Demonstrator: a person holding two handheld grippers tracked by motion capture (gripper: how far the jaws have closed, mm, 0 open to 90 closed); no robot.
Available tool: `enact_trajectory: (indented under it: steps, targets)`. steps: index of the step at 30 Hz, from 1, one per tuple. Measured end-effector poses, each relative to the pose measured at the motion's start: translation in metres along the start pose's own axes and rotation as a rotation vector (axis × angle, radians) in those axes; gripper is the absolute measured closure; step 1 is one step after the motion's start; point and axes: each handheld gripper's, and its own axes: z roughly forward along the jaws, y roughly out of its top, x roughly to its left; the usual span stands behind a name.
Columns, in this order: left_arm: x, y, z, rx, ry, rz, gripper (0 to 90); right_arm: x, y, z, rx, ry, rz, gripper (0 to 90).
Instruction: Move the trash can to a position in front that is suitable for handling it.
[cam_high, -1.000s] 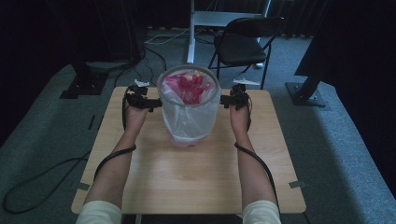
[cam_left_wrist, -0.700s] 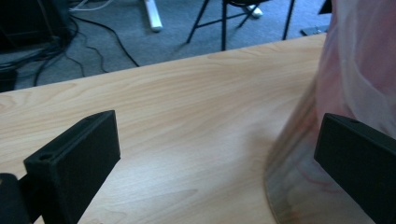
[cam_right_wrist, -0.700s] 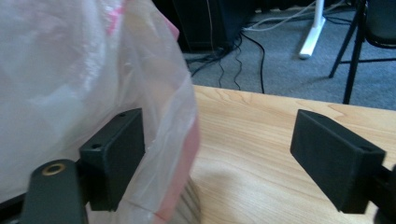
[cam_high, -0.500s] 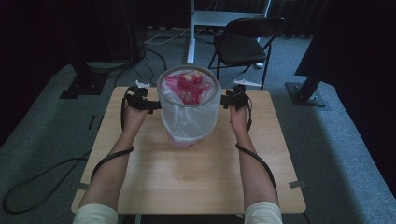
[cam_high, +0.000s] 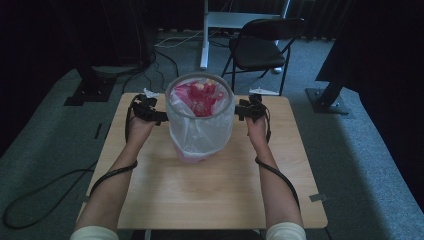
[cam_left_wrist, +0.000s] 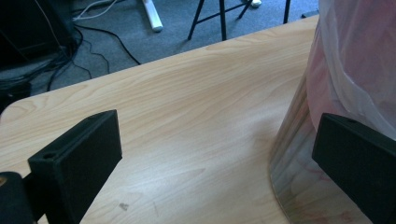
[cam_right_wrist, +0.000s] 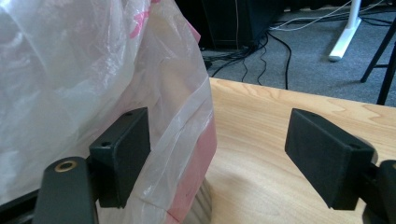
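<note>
Little has moved since a second ago: the left gripper (cam_high: 159, 118) and right gripper (cam_high: 241, 111) stay beside the bin (cam_high: 200, 117) at mid-table (cam_high: 200, 200), jaws spread, pinching nothing. The bag (cam_right_wrist: 84, 70) looks fitted; lining seems nearly done

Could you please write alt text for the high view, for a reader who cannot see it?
A person's two hands hold the left gripper and the right gripper against opposite sides of a clear bin lined with a thin plastic bag, with pink and red material inside, standing on a light wooden table. A black folding chair stands on grey carpet beyond the table.
</note>
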Motion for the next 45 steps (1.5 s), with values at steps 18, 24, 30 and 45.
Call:
enact_trajectory:
  steps: [18, 24, 30, 45]
  targets:
    - [-0.01, -0.03, -0.035, -0.039, 0.01, 0.033, 2.3, 0.03, -0.023, -0.025, -0.006, 0.031, -0.042, 21.8]
    - [-0.013, -0.039, -0.044, -0.046, -0.003, 0.033, 2.2, 0.035, -0.03, -0.032, -0.016, 0.038, -0.042, 21.9]
    - [-0.014, -0.048, -0.054, -0.048, -0.027, 0.022, 2.2, 0.044, -0.043, -0.042, -0.044, 0.058, -0.037, 21.6]
    - [-0.005, -0.054, -0.036, -0.053, -0.044, -0.088, 0.1, 0.039, -0.035, -0.033, 0.013, -0.011, -0.011, 15.3]
